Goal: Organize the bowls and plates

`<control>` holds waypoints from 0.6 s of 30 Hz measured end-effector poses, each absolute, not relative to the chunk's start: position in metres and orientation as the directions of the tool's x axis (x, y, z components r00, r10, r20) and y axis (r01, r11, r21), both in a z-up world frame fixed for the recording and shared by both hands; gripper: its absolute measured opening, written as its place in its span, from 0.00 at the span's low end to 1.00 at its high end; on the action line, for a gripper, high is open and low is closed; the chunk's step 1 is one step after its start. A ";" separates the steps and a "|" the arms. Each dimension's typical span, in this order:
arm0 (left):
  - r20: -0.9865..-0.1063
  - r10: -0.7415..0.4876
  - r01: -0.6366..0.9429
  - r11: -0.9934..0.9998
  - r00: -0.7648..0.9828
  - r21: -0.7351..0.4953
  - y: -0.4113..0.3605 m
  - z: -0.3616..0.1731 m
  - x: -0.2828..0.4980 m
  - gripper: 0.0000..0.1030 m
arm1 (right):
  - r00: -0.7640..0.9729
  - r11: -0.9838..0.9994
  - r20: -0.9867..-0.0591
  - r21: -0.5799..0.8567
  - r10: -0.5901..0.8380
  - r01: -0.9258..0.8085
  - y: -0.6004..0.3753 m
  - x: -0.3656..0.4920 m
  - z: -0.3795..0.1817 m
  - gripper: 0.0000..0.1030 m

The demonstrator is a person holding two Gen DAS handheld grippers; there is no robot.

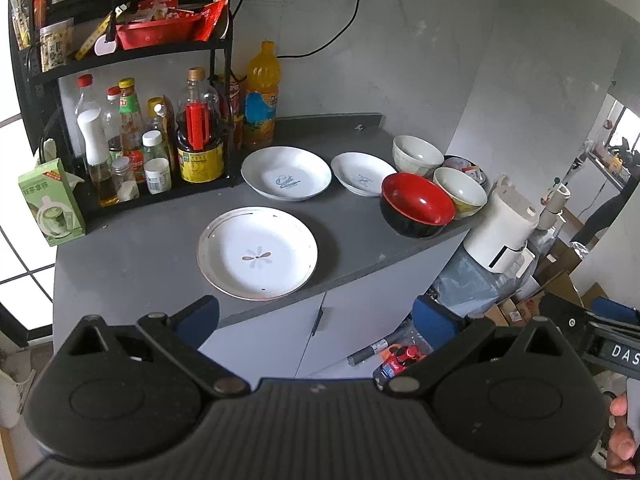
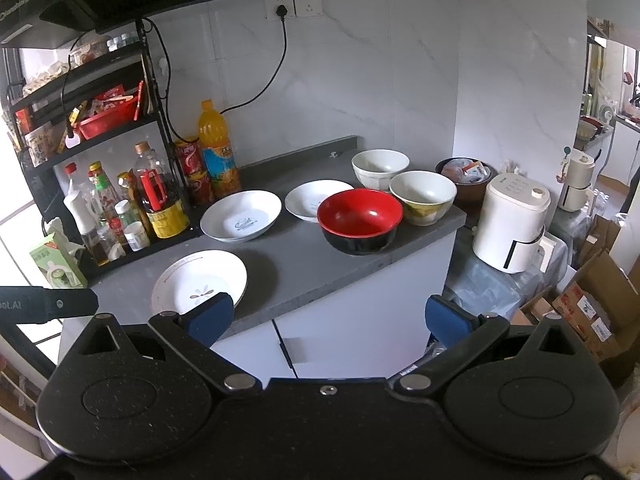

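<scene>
Both the left gripper (image 1: 316, 316) and right gripper (image 2: 328, 316) are held spread wide and empty, short of the grey countertop (image 1: 160, 248). Near its front edge a white gold-rimmed plate (image 1: 257, 253) is set; a red-and-black bowl (image 2: 359, 216) is seen at the right edge, bare surface between them.

Grey countertop (image 1: 160, 256), three white plates (image 1: 257, 253), red bowl (image 1: 417, 205), two pale bowls (image 1: 460, 191), bottle rack (image 1: 48, 80)

Counter (image 1: 160, 248) dark grey; near plate (image 1: 257, 253) white with dark rim line and grey-brown petal motif; two far plates (image 1: 286, 173) (image 1: 362, 173) white with blue-grey print; one bowl (image 1: 416, 210) red inside, black outside; two bowls (image 1: 416, 156) (image 1: 460, 192) cream.
</scene>
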State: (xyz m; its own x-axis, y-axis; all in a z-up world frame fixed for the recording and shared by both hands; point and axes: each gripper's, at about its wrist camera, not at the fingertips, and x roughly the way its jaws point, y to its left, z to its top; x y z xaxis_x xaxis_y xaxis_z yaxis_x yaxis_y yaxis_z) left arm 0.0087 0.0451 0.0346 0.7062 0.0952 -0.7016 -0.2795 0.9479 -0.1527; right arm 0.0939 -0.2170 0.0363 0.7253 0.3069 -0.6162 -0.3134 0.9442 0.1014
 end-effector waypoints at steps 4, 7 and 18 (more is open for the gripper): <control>-0.705 0.104 -0.298 0.941 0.701 -0.158 0.045 0.033 0.009 0.99 | 0.723 0.942 -0.617 0.100 0.312 -0.321 -0.219 0.096 0.036 1.00; -0.711 0.111 -0.305 0.940 0.695 -0.151 0.045 0.032 0.011 0.99 | 0.716 0.939 -0.620 0.109 0.321 -0.327 -0.223 0.097 0.036 1.00; -0.718 0.131 -0.310 0.943 0.684 -0.124 0.041 0.029 0.018 0.99 | 0.704 0.932 -0.625 0.118 0.338 -0.343 -0.229 0.103 0.033 1.00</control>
